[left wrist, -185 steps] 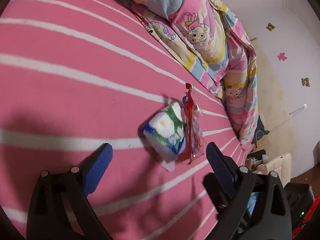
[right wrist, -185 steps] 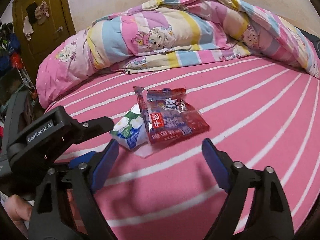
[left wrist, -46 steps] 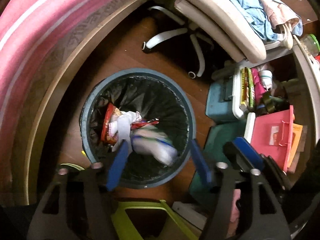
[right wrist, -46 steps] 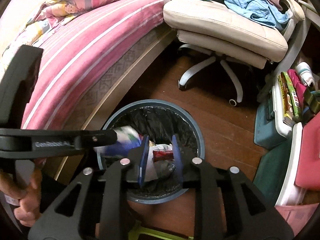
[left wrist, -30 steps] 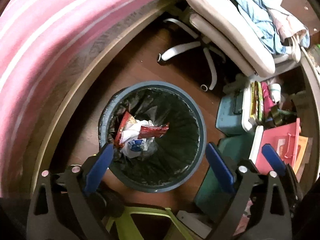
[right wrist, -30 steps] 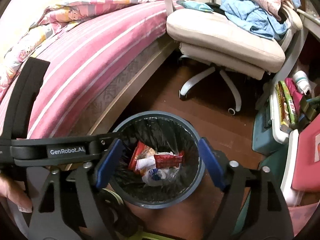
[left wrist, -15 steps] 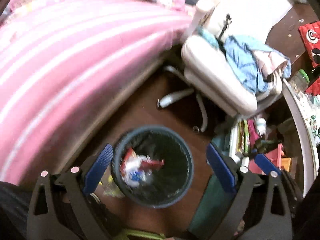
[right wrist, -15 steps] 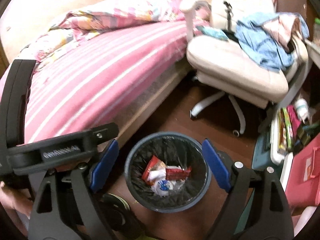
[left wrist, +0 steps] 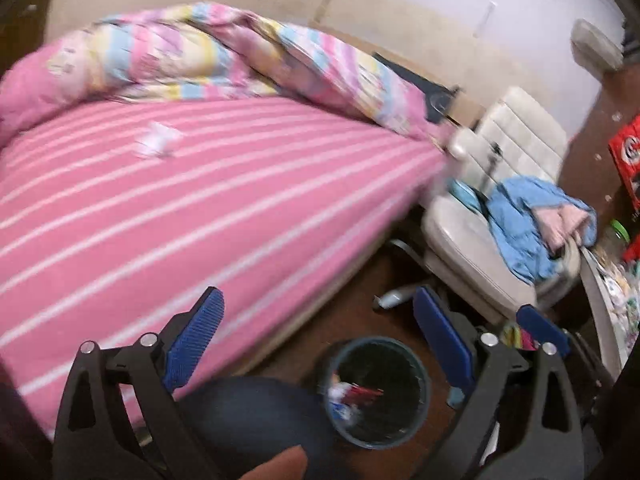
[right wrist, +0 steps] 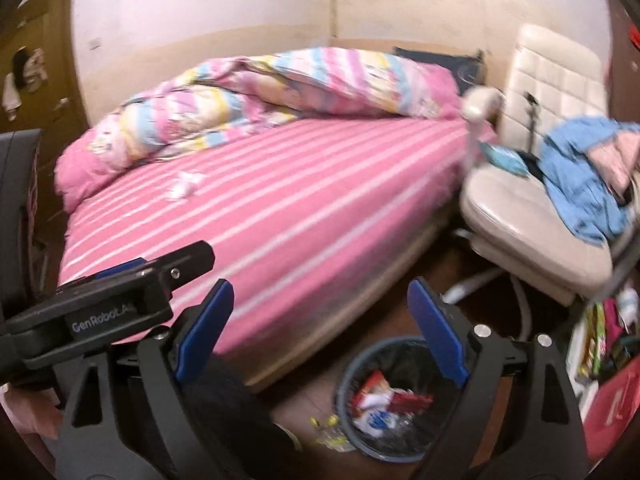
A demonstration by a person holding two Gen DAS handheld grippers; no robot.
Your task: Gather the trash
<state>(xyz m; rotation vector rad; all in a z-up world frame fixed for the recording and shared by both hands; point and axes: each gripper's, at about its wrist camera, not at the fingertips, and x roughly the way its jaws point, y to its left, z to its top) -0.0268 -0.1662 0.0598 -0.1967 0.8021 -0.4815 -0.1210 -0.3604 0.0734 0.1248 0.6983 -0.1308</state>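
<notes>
A round dark bin (left wrist: 425, 394) with a black liner stands on the floor by the bed, low in both views (right wrist: 343, 394). A red snack wrapper (right wrist: 410, 402) and a white-and-blue packet (left wrist: 340, 394) lie inside it. A crumpled white scrap (left wrist: 155, 144) rests on the pink striped sheet, far up the bed (right wrist: 185, 186). My left gripper (left wrist: 316, 296) and right gripper (right wrist: 320, 288) hang above the bed's edge and the bin. Both have their jaws opening wide, with nothing between the blue pads.
The bed (right wrist: 300, 200) fills the left, with a pastel quilt (left wrist: 224, 56) heaped at its far side. A cream office chair (left wrist: 492, 248) carrying blue clothes (right wrist: 584, 184) stands right of the bin. Boxes and clutter (right wrist: 600, 344) crowd the right edge. A person's knee (left wrist: 248, 420) shows low.
The wrapper and the packet, earlier on the bed, dropped into the bin. Both grippers opened, rose and tilted up. The bin slid to the bottom of the frames and the bed came into view.
</notes>
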